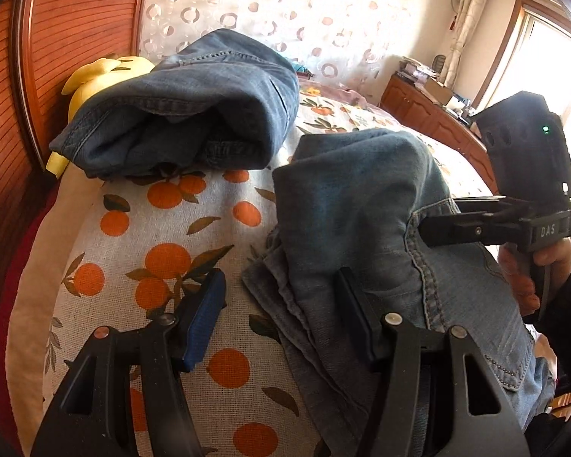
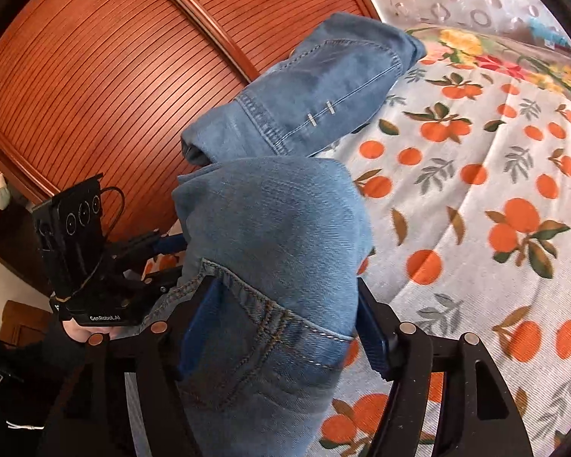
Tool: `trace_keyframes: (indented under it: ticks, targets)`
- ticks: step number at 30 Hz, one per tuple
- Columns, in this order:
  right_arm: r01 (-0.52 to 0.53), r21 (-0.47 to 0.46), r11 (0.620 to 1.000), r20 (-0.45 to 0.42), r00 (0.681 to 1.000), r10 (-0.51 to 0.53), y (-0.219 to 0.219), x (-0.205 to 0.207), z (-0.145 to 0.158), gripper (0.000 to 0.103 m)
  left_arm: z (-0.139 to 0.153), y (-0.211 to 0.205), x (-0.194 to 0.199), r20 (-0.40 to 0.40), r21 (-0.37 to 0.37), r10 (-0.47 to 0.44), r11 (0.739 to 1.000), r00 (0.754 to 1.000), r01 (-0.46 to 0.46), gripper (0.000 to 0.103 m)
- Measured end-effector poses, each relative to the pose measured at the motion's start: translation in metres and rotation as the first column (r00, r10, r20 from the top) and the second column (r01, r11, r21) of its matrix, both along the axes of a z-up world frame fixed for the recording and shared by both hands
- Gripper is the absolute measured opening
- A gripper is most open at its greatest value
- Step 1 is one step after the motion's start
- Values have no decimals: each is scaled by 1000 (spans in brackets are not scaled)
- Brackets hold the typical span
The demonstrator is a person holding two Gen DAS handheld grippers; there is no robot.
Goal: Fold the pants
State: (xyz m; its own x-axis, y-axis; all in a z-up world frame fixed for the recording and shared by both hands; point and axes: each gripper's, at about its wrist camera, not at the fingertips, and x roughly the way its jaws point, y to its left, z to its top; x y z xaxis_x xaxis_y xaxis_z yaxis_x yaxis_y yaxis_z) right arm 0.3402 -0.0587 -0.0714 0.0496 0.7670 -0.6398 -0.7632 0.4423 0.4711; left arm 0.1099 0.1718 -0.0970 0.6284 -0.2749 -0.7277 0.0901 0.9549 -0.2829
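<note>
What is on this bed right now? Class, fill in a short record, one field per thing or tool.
Near jeans: light denim, folded over, layers showing at its edge
Far jeans: darker, folded, lying apart
Toy: yellow, behind far jeans
Sheet: orange-fruit print
Left fingers: apart, one over sheet, one over near jeans' edge
Right fingers: apart, near jeans between them

Support: bed [image 1: 194, 236], covered by a white sheet printed with oranges and leaves.
Near edge: folded light jeans [image 1: 361, 205] lie on the sheet, layers stacked.
Farther back: darker jeans [image 1: 186, 114], bundled, well apart from the near pair.
Behind the bundle: yellow plush [image 1: 106, 72], partly covered by it.
Far end: floral quilt [image 2: 476, 49].
</note>
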Motion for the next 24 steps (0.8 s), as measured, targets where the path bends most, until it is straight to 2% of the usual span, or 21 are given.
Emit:
trace_keyframes:
  ticks: [2, 3, 5, 7, 10, 15, 18, 24]
  targets:
    - [-7, 5, 1000, 54, 999, 7, 0, -6, 8, 40, 1, 0, 1, -5, -2, 3, 1000, 1000, -3, 61]
    - [-10, 19, 1000, 62, 998, 9, -2, -8, 11, 30, 2, -1, 1, -11, -3, 6, 1000, 1000, -6, 61]
    - [-25, 56, 998, 97, 995, 19, -9, -14, 21, 22, 4, -1, 2, -18, -18, -1, 1000, 1000, 1, 61]
    - [-32, 58, 998, 152, 988, 23, -17, -22, 27, 20, 7, -3, 3, -19, -36, -15, 999, 1000, 14, 61]
    - [-20, 51, 998, 181, 983, 11, -31, -25, 21, 20, 7, -11, 8, -37, -44, -45, 998, 998, 43, 61]
    - [11, 34, 999, 136, 991, -15, -38, -10, 3, 20, 3, -23, 17, -44, -28, -86, 996, 995, 85, 61]
    - [13, 27, 1000, 133, 991, -16, -36, -8, -1, 21, 2, -20, 23, -57, -60, -102, 993, 993, 99, 61]
    - [29, 33, 999, 98, 995, -32, -44, -5, -8, 22, 4, -27, 33, -52, -27, -165, 986, 985, 163, 61]
